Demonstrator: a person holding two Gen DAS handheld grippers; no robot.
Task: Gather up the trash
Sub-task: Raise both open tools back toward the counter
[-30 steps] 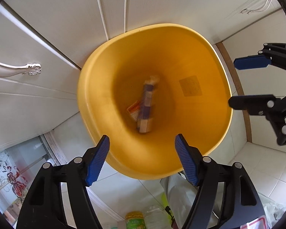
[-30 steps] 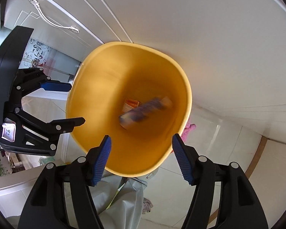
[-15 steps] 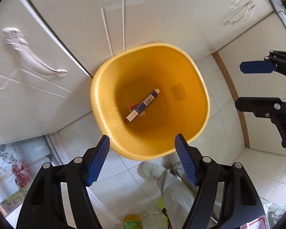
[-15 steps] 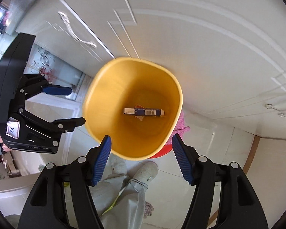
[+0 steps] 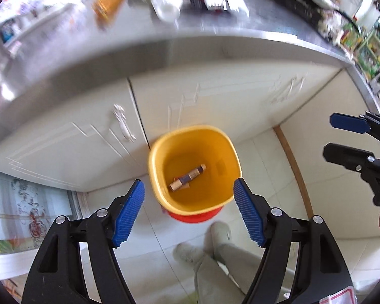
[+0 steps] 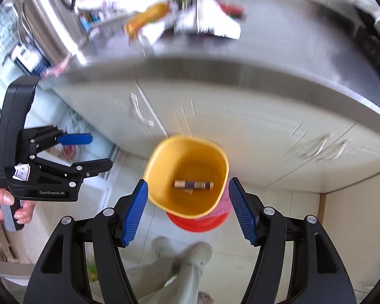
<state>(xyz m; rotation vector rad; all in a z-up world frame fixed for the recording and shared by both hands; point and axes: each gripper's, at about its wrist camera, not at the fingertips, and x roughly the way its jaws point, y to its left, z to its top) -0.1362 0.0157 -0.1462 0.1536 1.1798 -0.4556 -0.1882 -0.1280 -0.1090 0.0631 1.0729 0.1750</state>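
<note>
A yellow bin point(image 5: 216, 195) point(image 6: 162, 174) stands on the tiled floor against white cabinet doors. At its bottom lies a long blue-and-tan box point(image 5: 188, 177) point(image 6: 193, 184) on a small orange-and-white scrap. My left gripper point(image 5: 188, 181) point(image 6: 93, 152) hangs high above the bin, its jaws opening, nothing between them. My right gripper point(image 6: 188, 181) point(image 5: 342, 138) is beside it at the same height, open and empty too. A hand point(image 6: 2, 202) holds the left gripper's handle.
A red basin point(image 5: 195, 216) point(image 6: 197, 224) and a pink cloth point(image 6: 224, 202) sit under the bin. The person's shoes point(image 5: 219, 230) and trouser legs are just below it. A steel countertop point(image 6: 240, 58) with blurred clutter runs above the cabinets point(image 5: 215, 101).
Both grippers have risen well away from the bin and tilted up, so the bin looks much smaller and the countertop has come into view. The box has settled at the bin's bottom.
</note>
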